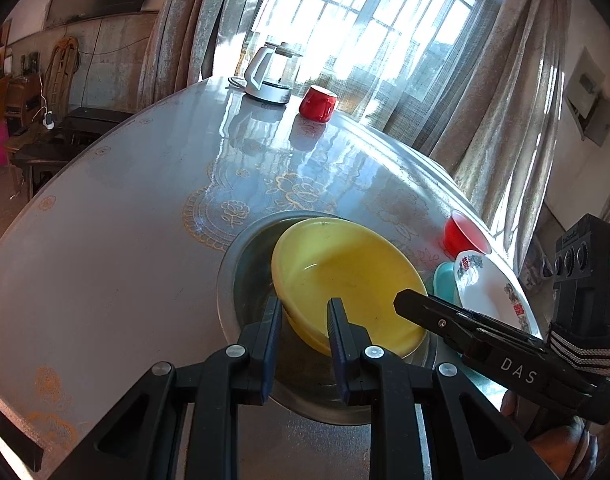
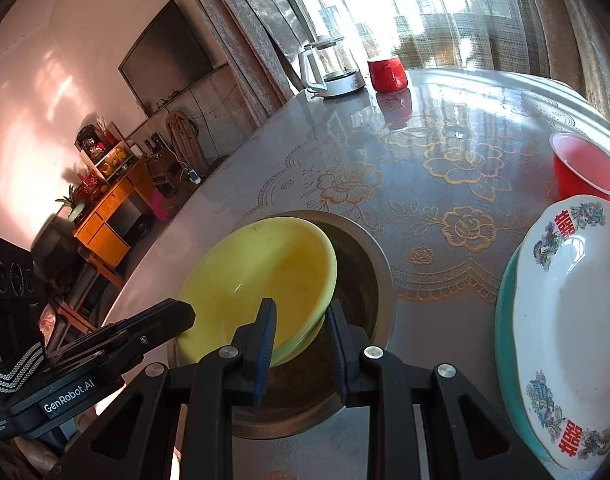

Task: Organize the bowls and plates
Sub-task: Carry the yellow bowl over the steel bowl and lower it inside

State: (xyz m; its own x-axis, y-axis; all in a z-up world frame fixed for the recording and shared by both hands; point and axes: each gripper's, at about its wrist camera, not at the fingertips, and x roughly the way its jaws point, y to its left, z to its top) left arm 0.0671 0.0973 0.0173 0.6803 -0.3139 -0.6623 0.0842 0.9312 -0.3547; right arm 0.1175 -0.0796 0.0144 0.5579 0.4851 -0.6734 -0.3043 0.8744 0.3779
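Yellow bowl gripped on both sides, tilted over the steel basin
Left gripper and right gripper each pinch its rim; patterned plate sits just right of the basin.

Glass kettle beside red mug at table's far edge, wall television, orange cabinet

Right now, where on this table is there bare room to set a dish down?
Free: the broad stretch of table left of the metal basin, out toward the kettle. Crowded: right edge, where the red bowl and stacked plates sit together.
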